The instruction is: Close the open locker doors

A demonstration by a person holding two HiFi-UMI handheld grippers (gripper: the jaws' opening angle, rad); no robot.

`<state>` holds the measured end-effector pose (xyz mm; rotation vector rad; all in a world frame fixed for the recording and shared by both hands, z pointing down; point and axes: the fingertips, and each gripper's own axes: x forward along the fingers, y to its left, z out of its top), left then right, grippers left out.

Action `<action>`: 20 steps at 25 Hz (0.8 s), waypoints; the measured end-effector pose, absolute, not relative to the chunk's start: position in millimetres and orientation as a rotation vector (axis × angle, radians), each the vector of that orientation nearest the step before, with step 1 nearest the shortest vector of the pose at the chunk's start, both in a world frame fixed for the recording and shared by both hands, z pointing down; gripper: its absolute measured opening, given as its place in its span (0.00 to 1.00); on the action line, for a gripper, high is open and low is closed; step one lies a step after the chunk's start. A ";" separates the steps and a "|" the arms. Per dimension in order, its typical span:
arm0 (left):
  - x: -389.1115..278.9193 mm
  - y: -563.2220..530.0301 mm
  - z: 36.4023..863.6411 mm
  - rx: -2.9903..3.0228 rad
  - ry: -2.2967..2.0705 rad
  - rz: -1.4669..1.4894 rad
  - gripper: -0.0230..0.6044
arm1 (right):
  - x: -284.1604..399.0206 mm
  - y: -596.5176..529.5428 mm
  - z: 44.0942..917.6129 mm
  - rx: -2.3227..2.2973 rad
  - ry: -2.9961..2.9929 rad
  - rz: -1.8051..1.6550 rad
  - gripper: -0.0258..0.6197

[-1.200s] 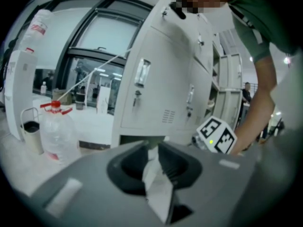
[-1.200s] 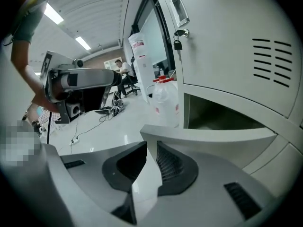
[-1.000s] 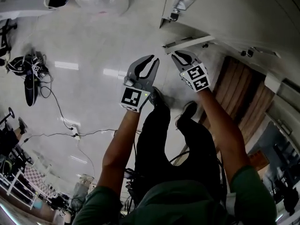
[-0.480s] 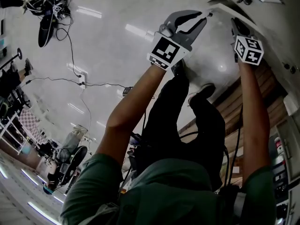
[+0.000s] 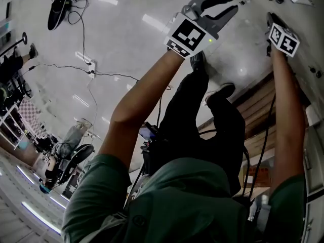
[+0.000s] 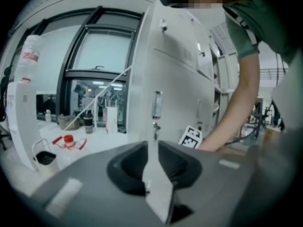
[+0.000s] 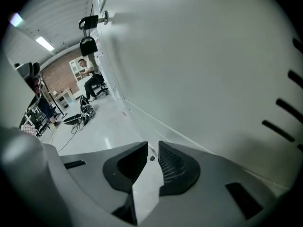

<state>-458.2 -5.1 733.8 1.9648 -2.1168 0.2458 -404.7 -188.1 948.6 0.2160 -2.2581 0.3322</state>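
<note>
A bank of white lockers [image 6: 180, 79] with a latch [image 6: 157, 105] fills the middle of the left gripper view. My left gripper [image 6: 152, 148] points at its corner edge from a short way off, jaws shut with nothing between them. In the head view the left gripper [image 5: 234, 6] is held high, left of the lockers [image 5: 304, 9]. My right gripper [image 5: 270, 20] is up against a white locker door [image 7: 203, 65] with vent slots [image 7: 284, 108]. Its jaws [image 7: 152, 148] are shut and empty. I cannot tell whether they touch the door. The right gripper's marker cube [image 6: 191, 137] shows beside the lockers.
Cables and dark gear [image 5: 61, 4] lie on the glossy floor, with a power strip [image 5: 88, 62] nearby. The person's shoes [image 5: 198, 61] stand below the grippers, beside wooden panels [image 5: 258, 105]. A red-capped container [image 6: 68, 141] sits by a window. A seated person [image 7: 90, 79] is far off.
Both grippers have risen and moved right toward the lockers as the head view tilted. The right gripper has come up against the locker door face.
</note>
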 end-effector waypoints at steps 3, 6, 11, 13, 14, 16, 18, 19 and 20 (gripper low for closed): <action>-460.2 2.1 713.1 1.978 -2.140 0.257 0.14 | -405.1 -179.1 939.0 0.163 -2.243 0.353 0.12; -460.9 6.4 690.0 1.990 -2.158 0.256 0.14 | -409.5 -162.9 919.0 0.096 -2.247 0.349 0.12; -451.2 5.7 635.9 2.049 -2.164 0.251 0.14 | -417.1 -138.0 854.6 0.070 -2.327 0.384 0.12; -441.9 3.4 608.5 2.088 -2.158 0.251 0.13 | -414.0 -128.4 818.2 0.075 -2.377 0.408 0.12; -436.9 2.2 594.1 2.110 -2.157 0.250 0.13 | -410.9 -124.1 799.2 0.081 -2.404 0.416 0.11; -428.2 -0.4 562.7 2.164 -2.167 0.238 0.13 | -404.4 -116.4 759.7 0.092 -2.462 0.426 0.10; -420.7 -2.0 528.6 2.216 -2.195 0.212 0.12 | -397.0 -108.7 718.3 0.087 -2.522 0.433 0.09; -416.2 -1.8 512.6 2.222 -2.204 0.192 0.12 | -391.7 -104.6 697.3 0.077 -2.549 0.433 0.08; -410.9 -1.7 497.2 2.220 -2.209 0.168 0.12 | -385.3 -101.3 675.6 0.065 -2.576 0.428 0.07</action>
